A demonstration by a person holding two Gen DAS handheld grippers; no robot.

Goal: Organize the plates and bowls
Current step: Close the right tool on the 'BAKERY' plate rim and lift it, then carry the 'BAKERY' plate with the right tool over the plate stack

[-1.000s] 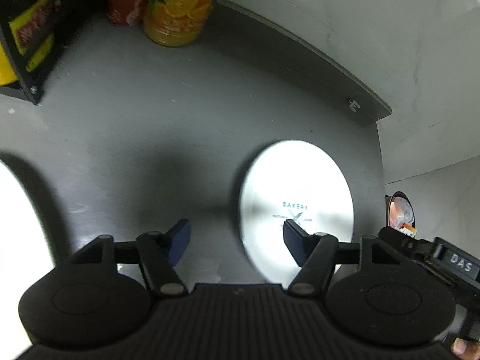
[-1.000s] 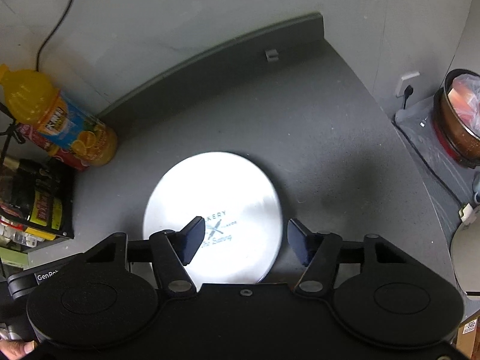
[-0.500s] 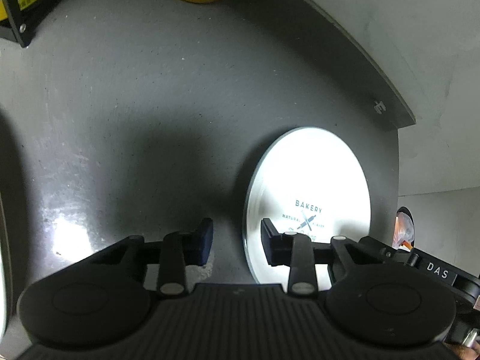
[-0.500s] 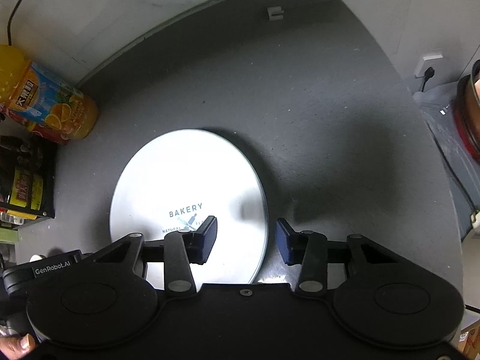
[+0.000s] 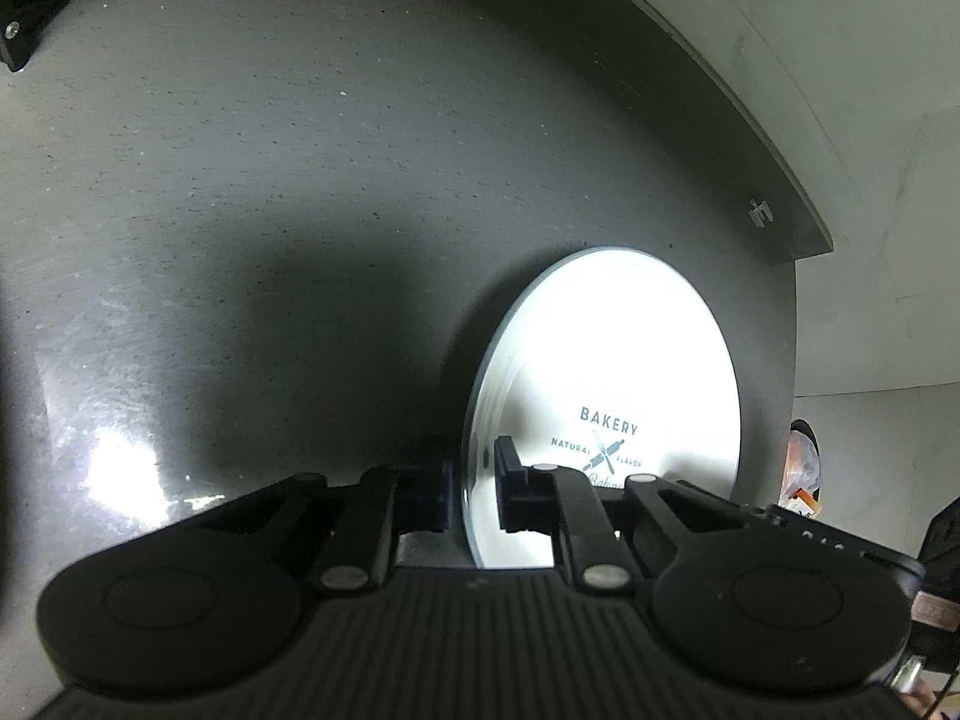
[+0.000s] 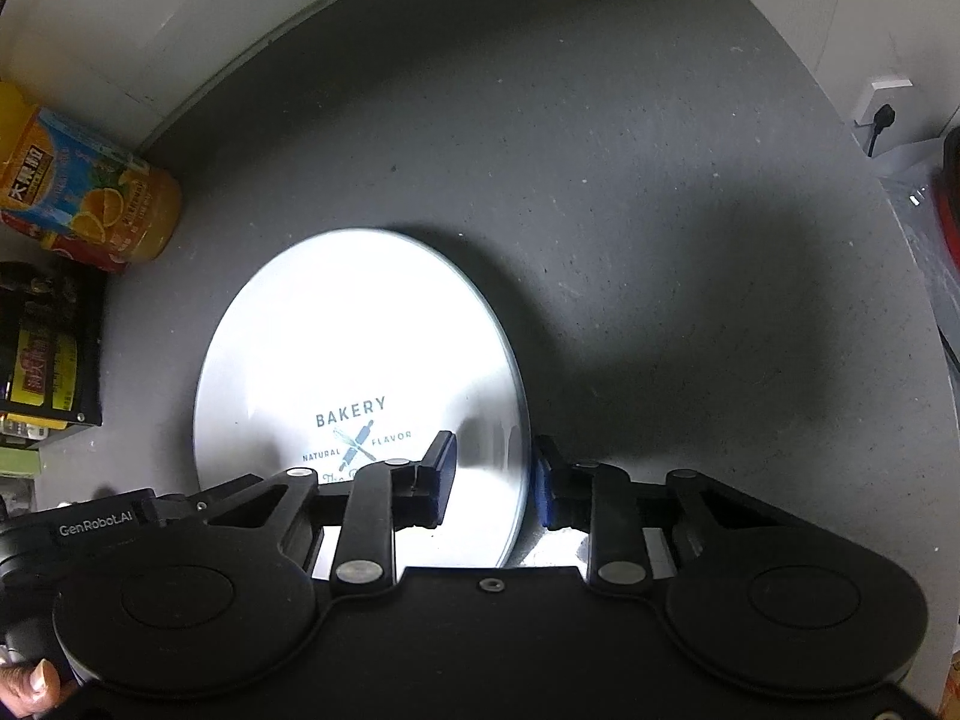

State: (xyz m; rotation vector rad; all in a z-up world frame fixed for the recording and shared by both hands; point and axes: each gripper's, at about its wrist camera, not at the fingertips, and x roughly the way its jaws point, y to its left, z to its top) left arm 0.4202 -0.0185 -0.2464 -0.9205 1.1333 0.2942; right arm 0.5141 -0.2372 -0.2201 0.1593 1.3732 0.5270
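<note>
A white plate (image 5: pixel 612 372) printed BAKERY lies on the dark grey counter (image 5: pixel 300 210). My left gripper (image 5: pixel 474 495) is at the plate's near left rim and is shut on it, one pad outside the edge and one on the plate's face. In the right wrist view the same plate (image 6: pixel 360 348) fills the lower left. My right gripper (image 6: pixel 495 483) straddles its near right rim. Its jaws are closing, with the rim between them and a strip of plate showing inside the left pad.
An orange juice bottle (image 6: pixel 90 204) and a black rack of packets (image 6: pixel 48 360) stand left of the plate. The counter's raised back edge (image 5: pixel 720 96) meets the wall. A wall socket (image 6: pixel 882 114) and a red pot (image 6: pixel 951 180) are at the right. A thumb (image 6: pixel 30 684) shows bottom left.
Both grippers came down onto the plate and their jaws narrowed. The left one closed on the left rim. The right one drew in around the right rim.
</note>
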